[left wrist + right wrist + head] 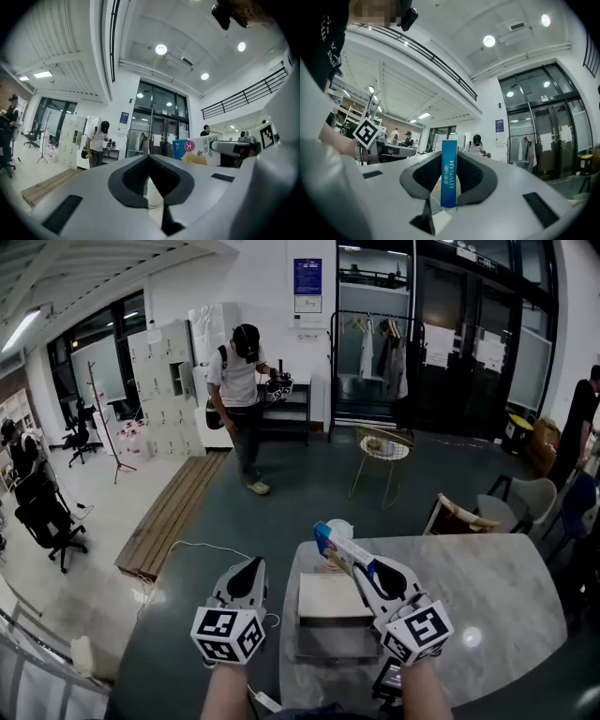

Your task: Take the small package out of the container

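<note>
Marble table (pixel 487 582) w/ boxy container (pixel 333 620); flat blue small package (pixel 335 542) tight in right gripper (pixel 364 570) jaws, left gripper (pixel 255 566) jaws together, empty.

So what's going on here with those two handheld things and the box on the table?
A person holds a gripper in each hand. The right gripper is clamped on a small blue package and holds it in the air above the box-like container on the marble table. The left gripper is shut and empty, just beyond the table's left edge. The package looks to be out of the container.
</note>
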Demonstrator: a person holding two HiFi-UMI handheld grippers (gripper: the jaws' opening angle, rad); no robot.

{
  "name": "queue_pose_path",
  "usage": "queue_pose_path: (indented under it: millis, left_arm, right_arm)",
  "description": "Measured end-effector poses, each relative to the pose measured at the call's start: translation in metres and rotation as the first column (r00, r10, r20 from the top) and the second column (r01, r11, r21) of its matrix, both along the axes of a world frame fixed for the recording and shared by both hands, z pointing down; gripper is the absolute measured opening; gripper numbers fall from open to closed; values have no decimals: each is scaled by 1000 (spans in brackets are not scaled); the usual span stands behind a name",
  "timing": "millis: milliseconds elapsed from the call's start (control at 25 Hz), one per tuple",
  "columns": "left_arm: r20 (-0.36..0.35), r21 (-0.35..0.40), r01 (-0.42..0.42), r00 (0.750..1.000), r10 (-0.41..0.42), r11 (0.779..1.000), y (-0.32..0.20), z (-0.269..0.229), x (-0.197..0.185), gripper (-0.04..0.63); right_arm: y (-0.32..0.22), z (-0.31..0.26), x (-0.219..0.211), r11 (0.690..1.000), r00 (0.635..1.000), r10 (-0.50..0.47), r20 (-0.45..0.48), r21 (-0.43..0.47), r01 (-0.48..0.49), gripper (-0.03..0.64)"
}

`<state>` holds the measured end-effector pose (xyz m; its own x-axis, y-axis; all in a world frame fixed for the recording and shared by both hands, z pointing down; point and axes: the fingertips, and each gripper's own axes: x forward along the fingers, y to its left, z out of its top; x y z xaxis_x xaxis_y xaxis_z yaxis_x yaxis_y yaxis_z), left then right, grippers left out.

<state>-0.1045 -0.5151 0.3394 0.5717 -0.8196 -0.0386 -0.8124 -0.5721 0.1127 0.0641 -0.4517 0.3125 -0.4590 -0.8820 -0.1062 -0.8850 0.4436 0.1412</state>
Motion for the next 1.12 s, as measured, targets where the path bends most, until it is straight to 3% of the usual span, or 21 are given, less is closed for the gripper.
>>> queue_pose_path:
  millis: [240,480,760,1120]
  left_arm:
    - [51,41,-38,998,35,998,-2,-3,7,11]
    - [62,52,-57,997,53,997,7,-6,35,11]
    - [26,123,29,999,-32,992,6,-21,29,11]
    - [54,119,3,999,-10,993,9,-15,31,11]
  right_arm:
    - [9,1,32,995,995,92,-31,-29,-93,103]
    - [42,-2,100,977,978,205,-47,-50,-207,103]
    - [68,7,154,932,934,354,-40,-71,-356,103]
    - [78,16,157,925,928,374,11,-76,-372,103]
